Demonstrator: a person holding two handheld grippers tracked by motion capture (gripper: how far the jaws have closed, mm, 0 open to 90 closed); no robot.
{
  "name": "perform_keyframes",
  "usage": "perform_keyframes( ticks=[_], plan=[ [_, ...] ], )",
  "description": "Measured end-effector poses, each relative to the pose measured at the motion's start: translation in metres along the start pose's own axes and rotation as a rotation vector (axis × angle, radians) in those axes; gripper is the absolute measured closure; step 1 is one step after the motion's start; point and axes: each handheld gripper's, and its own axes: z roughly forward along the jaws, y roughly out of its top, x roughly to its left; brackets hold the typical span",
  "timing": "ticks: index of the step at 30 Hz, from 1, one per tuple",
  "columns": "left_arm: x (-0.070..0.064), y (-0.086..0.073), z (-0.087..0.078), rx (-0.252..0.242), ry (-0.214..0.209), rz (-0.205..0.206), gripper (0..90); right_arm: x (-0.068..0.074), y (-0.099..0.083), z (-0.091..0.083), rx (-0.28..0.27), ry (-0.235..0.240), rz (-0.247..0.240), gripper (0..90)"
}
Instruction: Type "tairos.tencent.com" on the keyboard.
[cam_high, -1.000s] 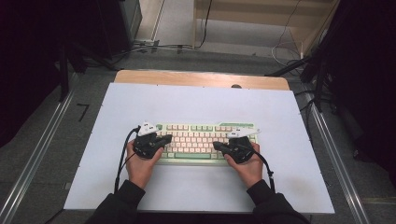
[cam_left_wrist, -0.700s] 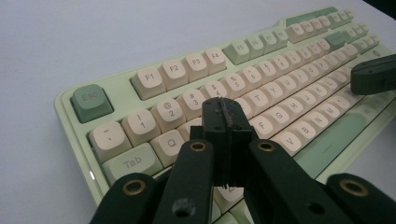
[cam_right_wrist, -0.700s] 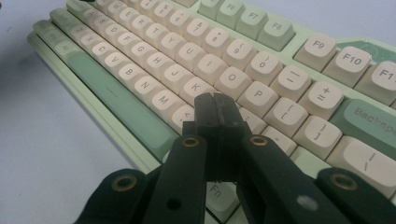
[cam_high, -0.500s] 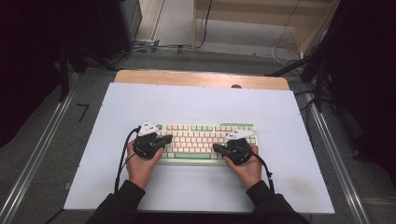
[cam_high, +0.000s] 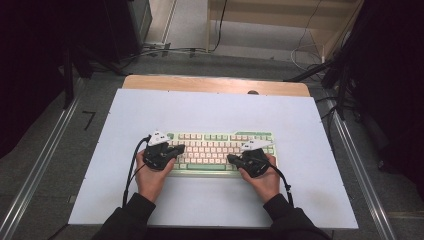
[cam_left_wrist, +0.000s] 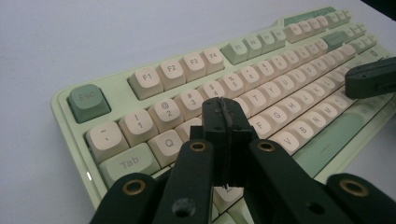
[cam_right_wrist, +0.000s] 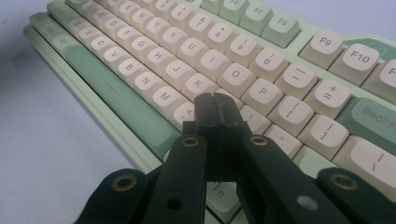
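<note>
keyboard (cam_high: 220, 152) under both closed grippers

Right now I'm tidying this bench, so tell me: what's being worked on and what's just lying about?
In use:
- keyboard
- left gripper, jaws shut over its left keys
- right gripper, jaws shut over its right keys

Lying about:
- floor cables

Matt plastic keyboard (cam_high: 220, 150), smooth white table (cam_high: 210, 110)
</note>
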Motion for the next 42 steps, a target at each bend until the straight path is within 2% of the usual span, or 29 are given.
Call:
perform_keyframes(
  ticks=[5,8,13,26,39,42],
  plan=[
    [0.000,0.000,0.000,0.000,-0.001,0.001,90.0,0.000,0.000,0.001,0.011,0.001,-0.002,87.8],
    [0.000,0.000,0.000,0.000,0.000,-0.001,90.0,0.000,0.001,-0.002,-0.015,0.019,0.016,87.9],
    [-0.001,0.000,0.001,0.001,-0.001,0.000,90.0,0.000,0.003,-0.006,-0.040,0.013,0.015,87.9],
    [-0.004,0.001,0.003,0.001,-0.004,0.003,90.0,0.000,0.006,-0.005,-0.045,-0.003,-0.007,87.8],
    [-0.012,0.006,0.013,0.001,-0.018,0.009,90.0,0.001,0.010,-0.002,-0.047,-0.002,-0.018,87.8],
    [-0.014,0.008,0.018,0.000,-0.032,0.006,90.0,0.002,0.010,-0.001,-0.045,-0.002,-0.017,87.8]
  ],
)
